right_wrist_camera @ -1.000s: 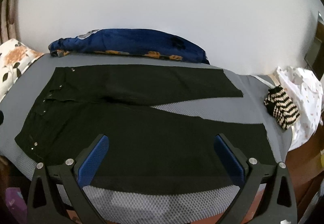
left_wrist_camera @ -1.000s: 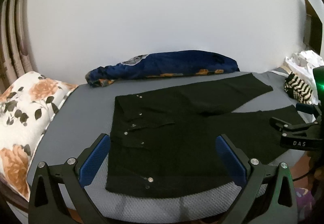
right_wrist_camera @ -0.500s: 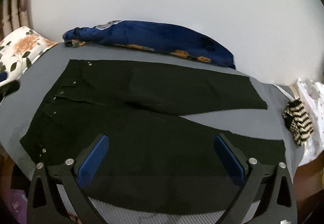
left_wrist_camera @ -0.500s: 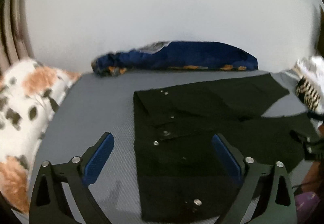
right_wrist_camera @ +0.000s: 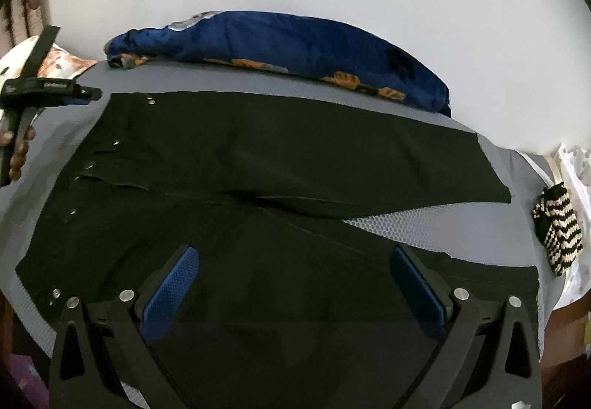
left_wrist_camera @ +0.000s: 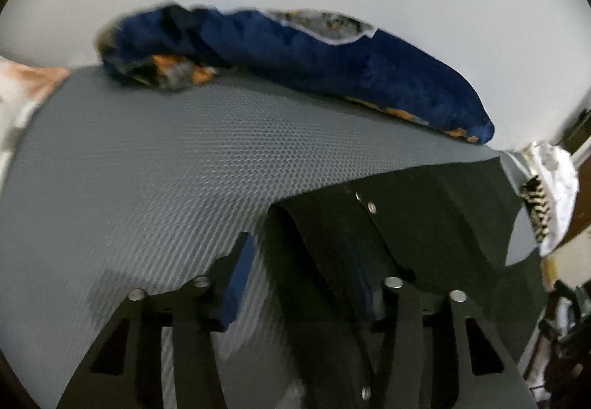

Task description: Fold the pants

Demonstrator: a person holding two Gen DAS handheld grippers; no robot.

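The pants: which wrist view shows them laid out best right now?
The right wrist view: the black pants lie whole across the grey bed surface, both legs spread apart. The left wrist view catches only the waistband corner, close up and blurred.

Ahead of my right jaws the pants (right_wrist_camera: 280, 165) lie flat on the bed (right_wrist_camera: 436, 220), a rolled blanket (right_wrist_camera: 295, 43) behind them, a striped knit (right_wrist_camera: 557, 235) right, a pillow (right_wrist_camera: 62, 61) left.
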